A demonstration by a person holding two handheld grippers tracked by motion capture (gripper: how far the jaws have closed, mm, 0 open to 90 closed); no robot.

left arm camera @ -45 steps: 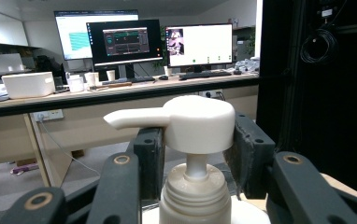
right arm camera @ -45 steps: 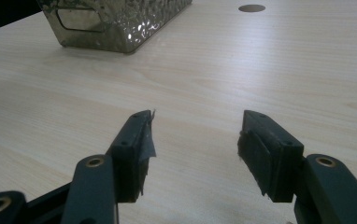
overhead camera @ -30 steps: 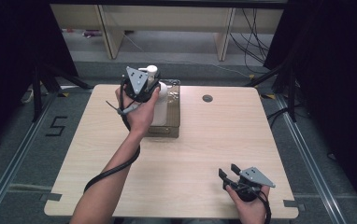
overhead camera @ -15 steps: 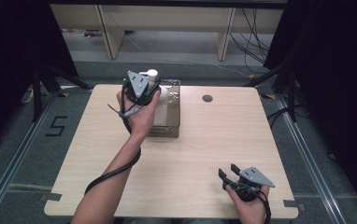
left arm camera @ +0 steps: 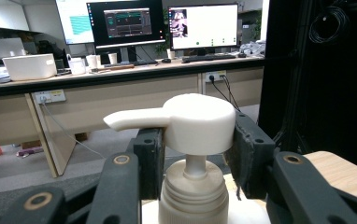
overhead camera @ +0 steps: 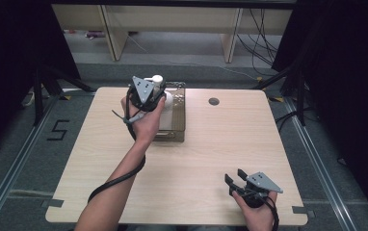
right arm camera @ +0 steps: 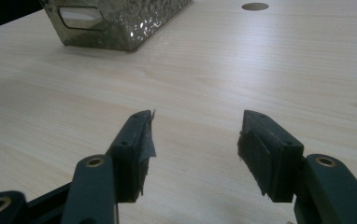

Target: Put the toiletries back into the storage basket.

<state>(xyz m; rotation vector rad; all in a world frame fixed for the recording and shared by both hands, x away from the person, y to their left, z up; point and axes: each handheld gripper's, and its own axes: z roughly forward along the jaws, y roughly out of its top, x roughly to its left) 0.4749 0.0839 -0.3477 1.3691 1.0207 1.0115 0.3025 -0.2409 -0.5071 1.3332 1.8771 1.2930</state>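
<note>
up top, left tongs point(left arm camera: 193, 163) clamp a white pump bottle's point(left arm camera: 193, 140) neck; right tongs point(right arm camera: 195, 154) gape wide.

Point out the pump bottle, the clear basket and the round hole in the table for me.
pump bottle point(left arm camera: 197, 121), left gripper view, on its white pump head
clear basket point(right arm camera: 134, 23), right gripper view, on its textured side wall
round hole point(overhead camera: 214, 101), high view, on its dark centre

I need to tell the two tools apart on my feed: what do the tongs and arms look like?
Both tongs, left and right, are black with two blocky jaws, brass-coloured pivot rivets and a grey three-cornered top plate. A black cable trails from each, the left one along a bare forearm. No sleeves show. The right tongs' pads look frayed.
</note>
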